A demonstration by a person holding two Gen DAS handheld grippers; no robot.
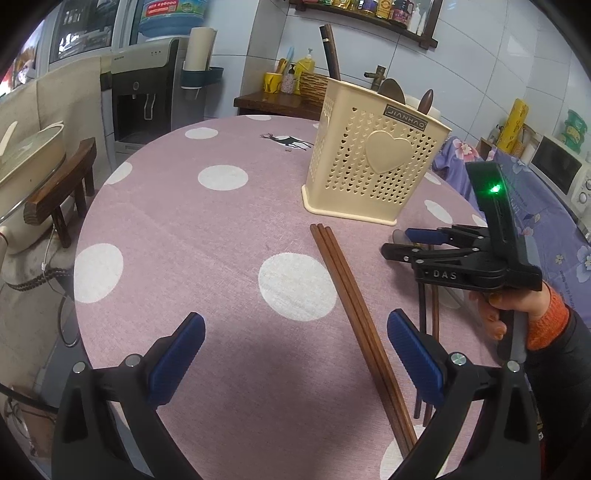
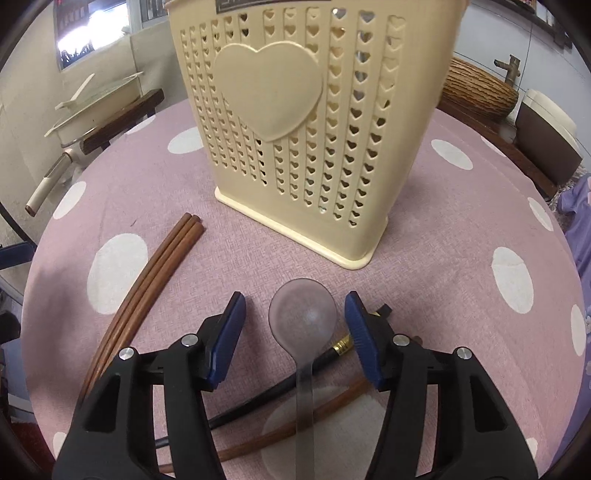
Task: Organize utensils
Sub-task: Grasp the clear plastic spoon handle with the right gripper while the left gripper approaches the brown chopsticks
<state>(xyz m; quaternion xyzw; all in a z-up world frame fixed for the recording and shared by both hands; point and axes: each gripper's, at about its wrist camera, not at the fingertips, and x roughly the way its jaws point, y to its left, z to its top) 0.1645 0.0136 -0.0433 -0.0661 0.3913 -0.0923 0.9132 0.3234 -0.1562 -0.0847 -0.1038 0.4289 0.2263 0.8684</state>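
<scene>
Bare pink polka-dot tablecloth (image 1: 166, 236) left: open passage. Tall cream perforated plastic utensil holder (image 1: 373, 162) blocks far centre. Three brown wooden chopsticks (image 1: 354, 317) lie diagonally right of centre; translucent grey plastic spoon (image 2: 303, 325) near holder's front.

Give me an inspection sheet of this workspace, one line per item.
Surface: round table under a pink cloth with white dots.
Job's things: cream utensil holder upright, with utensils already in it; three brown chopsticks lying together on the cloth; translucent spoon flat; black chopstick and another brown one crossing under the spoon's handle.
Clutter: nothing seen on the table.
Grippers: left gripper open above the cloth, holding nothing; right gripper open, straddling the spoon's bowl.
Cables: cord hanging off the table's left side.
Surroundings: water dispenser, wall shelf, microwave.
</scene>
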